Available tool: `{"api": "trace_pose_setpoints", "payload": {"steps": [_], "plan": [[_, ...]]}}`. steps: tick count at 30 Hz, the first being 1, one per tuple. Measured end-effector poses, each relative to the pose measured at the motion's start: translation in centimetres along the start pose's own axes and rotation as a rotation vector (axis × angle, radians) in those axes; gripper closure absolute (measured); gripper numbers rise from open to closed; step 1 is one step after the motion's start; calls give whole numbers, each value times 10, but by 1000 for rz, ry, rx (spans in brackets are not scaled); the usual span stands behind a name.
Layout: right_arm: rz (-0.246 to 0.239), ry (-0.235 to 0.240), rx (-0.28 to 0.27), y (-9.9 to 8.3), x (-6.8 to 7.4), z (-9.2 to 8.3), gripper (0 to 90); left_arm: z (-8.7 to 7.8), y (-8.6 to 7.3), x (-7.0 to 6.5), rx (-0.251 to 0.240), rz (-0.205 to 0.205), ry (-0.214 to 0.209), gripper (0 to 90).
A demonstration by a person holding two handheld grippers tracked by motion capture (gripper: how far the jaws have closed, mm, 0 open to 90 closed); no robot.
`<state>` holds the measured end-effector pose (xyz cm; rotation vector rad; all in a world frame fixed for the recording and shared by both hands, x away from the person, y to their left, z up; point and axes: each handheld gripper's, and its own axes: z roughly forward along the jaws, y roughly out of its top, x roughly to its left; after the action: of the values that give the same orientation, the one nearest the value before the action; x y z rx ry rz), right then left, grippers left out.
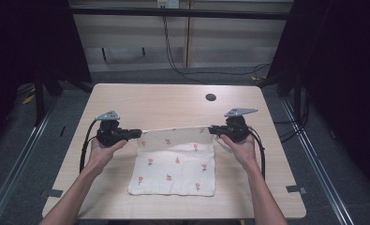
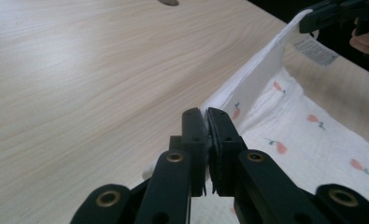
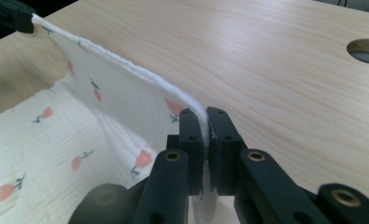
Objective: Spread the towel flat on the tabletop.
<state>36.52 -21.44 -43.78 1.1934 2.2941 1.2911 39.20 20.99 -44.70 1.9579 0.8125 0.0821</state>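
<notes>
A white cloth (image 1: 173,164) printed with small red flowers lies on the wooden table (image 1: 164,101), its far edge lifted and pulled taut. My left gripper (image 1: 138,133) is shut on the far left corner of the cloth (image 2: 261,79). My right gripper (image 1: 212,130) is shut on the far right corner of the cloth (image 3: 126,93). In the left gripper view the black jaws pinch the hem (image 2: 205,122), and a sewn label (image 2: 315,50) hangs near the other gripper (image 2: 308,23). The right gripper view shows the hem (image 3: 203,122) clamped between its jaws, with the left gripper (image 3: 25,21) far off.
A round cable hole (image 1: 210,97) sits in the table's far right part. Bare tabletop stretches beyond the cloth. Cables trail from both grippers toward the table's front. Dark frames and floor surround the table.
</notes>
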Motion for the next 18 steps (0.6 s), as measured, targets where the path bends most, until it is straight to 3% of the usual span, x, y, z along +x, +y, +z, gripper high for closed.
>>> {"api": "trace_pose_setpoints", "payload": {"steps": [5,8,10,16,18], "plan": [[14,-39,30,-1,-12,13,832,14,2,9,5,-32,27,857],[32,-74,41,-2,-18,20,776,20,2,11,17,-29,33,780],[38,-97,32,-2,-20,22,716,21,1,14,5,-47,37,749],[36,-102,20,-2,-19,19,636,11,-3,12,8,-46,77,602],[37,-99,25,-2,-18,14,591,7,-5,9,21,-50,69,575]]}}
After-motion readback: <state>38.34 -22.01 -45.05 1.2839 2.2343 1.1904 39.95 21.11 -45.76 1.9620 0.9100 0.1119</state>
